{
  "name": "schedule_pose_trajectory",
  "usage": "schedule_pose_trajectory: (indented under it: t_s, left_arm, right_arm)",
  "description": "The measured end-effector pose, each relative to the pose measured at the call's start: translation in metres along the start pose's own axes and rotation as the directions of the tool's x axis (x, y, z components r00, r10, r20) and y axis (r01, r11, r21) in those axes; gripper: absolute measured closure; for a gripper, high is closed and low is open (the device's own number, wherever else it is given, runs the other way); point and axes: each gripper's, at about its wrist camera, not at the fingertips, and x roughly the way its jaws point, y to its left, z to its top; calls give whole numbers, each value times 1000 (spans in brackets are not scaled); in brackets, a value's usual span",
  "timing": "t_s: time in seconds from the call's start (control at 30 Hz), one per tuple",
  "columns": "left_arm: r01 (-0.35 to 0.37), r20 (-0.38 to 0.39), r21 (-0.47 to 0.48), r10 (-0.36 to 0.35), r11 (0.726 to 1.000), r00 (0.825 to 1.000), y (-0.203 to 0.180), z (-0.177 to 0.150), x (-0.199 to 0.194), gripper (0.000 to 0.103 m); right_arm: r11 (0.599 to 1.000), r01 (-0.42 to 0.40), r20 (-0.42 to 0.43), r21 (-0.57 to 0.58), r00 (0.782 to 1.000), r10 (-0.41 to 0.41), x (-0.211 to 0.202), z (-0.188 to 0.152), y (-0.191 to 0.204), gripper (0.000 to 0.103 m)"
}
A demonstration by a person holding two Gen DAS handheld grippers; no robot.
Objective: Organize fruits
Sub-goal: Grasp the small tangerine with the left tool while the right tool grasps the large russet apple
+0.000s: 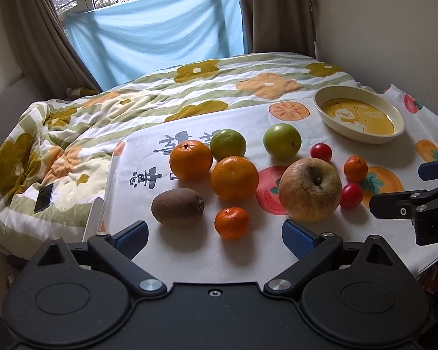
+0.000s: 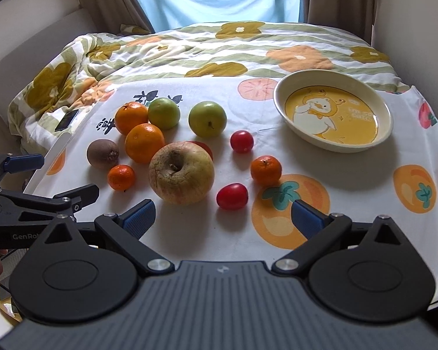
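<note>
Quilt (image 2: 248, 46) across top of frame; cloth (image 2: 365, 204) below. Bowl (image 2: 280, 93) upper right, empty: nothing sorted, all left. Fruits centre: apple (image 2: 181, 172), oranges (image 2: 144, 142), green fruits (image 2: 207, 118), kiwi (image 2: 102, 154), mandarins (image 2: 265, 170), tomatoes (image 2: 232, 196). Apple crowds neighbours. Left gripper (image 1: 214, 236), right gripper (image 2: 223, 217): fingers wide, holding nothing.

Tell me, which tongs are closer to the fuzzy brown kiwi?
Left. The left tongs sit open just in front of the kiwi. The right tongs are open farther to its right, beyond the big apple.
</note>
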Motion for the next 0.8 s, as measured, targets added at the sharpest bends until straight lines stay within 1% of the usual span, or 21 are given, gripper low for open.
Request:
schedule_pose_trajectory:
  t_s: [0.03,0.23,0.27,0.33,0.47,0.5,0.63,0.7,0.73,0.8]
  left_arm:
    - [6,-6,13,-6,1000,1000,2,-2,5,9]
    - [62,-36,91,-59,994,998,5,-9,34,20]
    - [78,-42,99,-74,992,996,5,-10,38,25]
    - [109,-52,116,-103,987,993,5,-11,45,32]
    - [155,-53,135,-149,979,987,3,-9,56,40]
    - [164,-53,136,-158,977,986,3,-9,58,41]
    - [188,-59,137,-182,973,982,3,-6,65,44]
    - [195,-63,136,-188,971,980,2,-5,68,50]
    - [197,-68,134,-190,971,980,3,-5,70,55]
    - [185,-66,136,-177,973,982,3,-4,72,60]
  right_arm:
    - [1000,0,0,-3,1000,0,6,0,5,0]
    - [1000,7,-16,13,1000,-7,34,1,25,0]
    - [1000,11,-16,15,1000,-11,37,1,28,0]
    - [1000,23,-11,18,1000,-23,42,3,33,0]
    - [999,39,-14,6,999,-39,50,8,42,0]
    - [999,43,-14,0,999,-43,51,9,44,0]
    - [999,48,-29,-12,998,-48,61,13,49,0]
    - [999,48,-35,-13,998,-49,65,14,50,0]
    - [999,49,-36,-13,998,-50,67,15,52,0]
    - [999,50,-37,-15,998,-51,70,15,53,0]
